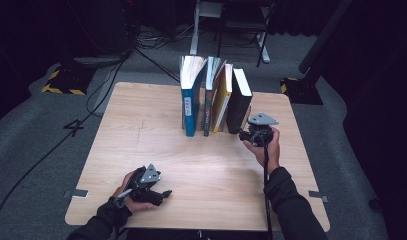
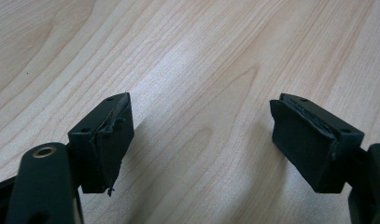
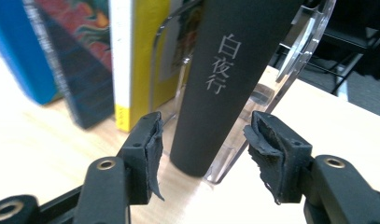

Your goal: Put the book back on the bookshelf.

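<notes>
We see a pale wood-grain table on grey carpet, the room beyond dark. Nearest, the left hand-held gripper rests low over bare wood, jaws wide apart. Farther on, the right hand-held gripper has its jaws apart on either side of the black book, not yet touching it. That book stands at the right end of 4 upright books, beside a yellow book, in a clear bookend. The chair legs behind are cut off at the frame's top.
</notes>
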The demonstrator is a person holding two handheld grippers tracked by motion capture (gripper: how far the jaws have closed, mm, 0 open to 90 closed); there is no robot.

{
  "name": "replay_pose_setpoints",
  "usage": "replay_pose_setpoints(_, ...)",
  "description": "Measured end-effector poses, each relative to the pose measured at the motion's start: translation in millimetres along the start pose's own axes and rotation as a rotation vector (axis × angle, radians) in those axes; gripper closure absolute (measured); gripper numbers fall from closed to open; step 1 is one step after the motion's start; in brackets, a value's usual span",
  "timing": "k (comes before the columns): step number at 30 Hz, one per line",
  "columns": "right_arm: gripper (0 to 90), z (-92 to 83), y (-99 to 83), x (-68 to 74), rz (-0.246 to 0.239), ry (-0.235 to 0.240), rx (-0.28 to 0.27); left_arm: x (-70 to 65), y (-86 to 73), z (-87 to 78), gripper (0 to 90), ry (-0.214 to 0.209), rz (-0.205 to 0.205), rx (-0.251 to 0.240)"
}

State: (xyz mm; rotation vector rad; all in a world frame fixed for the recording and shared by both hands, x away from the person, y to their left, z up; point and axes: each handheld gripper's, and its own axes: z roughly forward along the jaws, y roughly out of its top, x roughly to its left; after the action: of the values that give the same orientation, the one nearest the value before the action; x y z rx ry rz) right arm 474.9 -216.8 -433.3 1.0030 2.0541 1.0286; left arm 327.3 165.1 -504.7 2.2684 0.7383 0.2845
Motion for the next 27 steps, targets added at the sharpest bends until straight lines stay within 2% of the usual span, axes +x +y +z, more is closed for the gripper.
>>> replay_pose_setpoints(6, 40.4, -15.4, -0.1, 1.8, -0.081, 0.064, 0.065, 0.0, 0.0, 0.0, 21.0, 0.0, 0.0, 0.0)
replay_pose_setpoints(13, 36.3, -29.6, -5.9, 1.2, -0.109, 0.089, 0.094, 0.1, 0.1, 0.1, 20.9, 0.0, 0.0, 0.0)
replay_pose_setpoints(16, 36.5, -37.2, -12.3, -0.7, -0.133, 0.093, 0.114, 0.0, 0.1, 0.1, 20.9, 0.0, -0.001, 0.0)
replay_pose_setpoints(27, 32.9, -68.5, -39.7, -6.3, -0.16, 0.128, 0.141, -0.1, 0.2, 0.3, 20.9, 0.004, -0.006, -0.002)
